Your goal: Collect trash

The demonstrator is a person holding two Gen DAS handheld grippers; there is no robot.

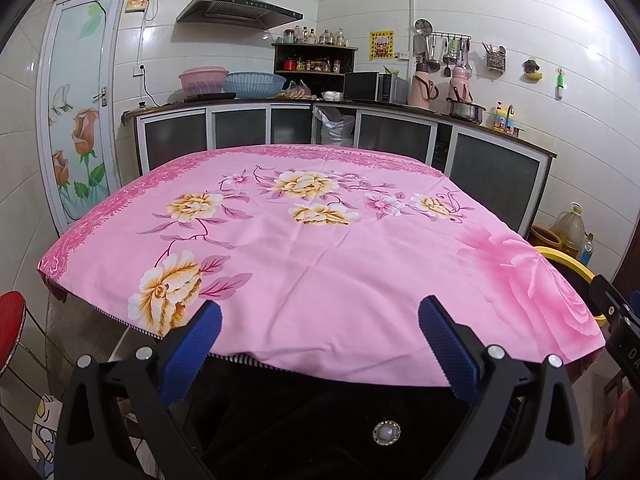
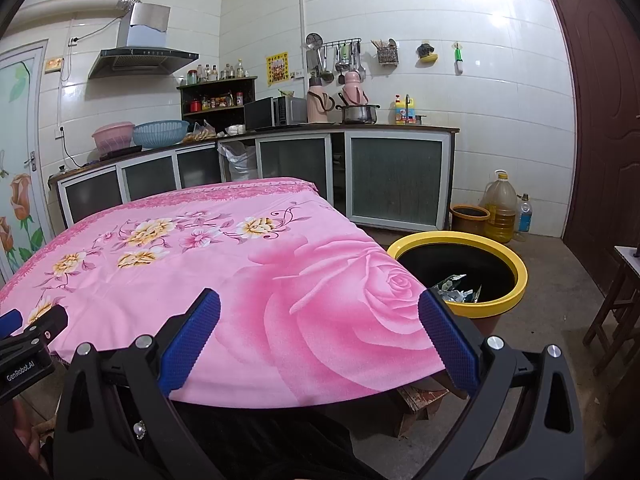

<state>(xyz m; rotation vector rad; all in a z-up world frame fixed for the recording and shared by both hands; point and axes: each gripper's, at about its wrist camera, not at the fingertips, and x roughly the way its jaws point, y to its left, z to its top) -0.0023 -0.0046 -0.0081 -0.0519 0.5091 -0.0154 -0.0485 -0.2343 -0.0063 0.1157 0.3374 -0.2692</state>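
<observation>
Crumpled silvery trash (image 2: 460, 289) lies inside a yellow-rimmed bin (image 2: 516, 264) on the floor, just off the right edge of a table draped in a pink floral cloth (image 2: 224, 256). The right gripper (image 2: 320, 338) hangs level at the table's near edge, jaws spread wide and empty, its right fingertip (image 2: 434, 312) nearest the bin in view. Beside it the left gripper (image 1: 320, 340) is likewise held over the near edge, fingers parted, holding nothing. Kitchen cabinets (image 1: 244, 128) line the far wall.
</observation>
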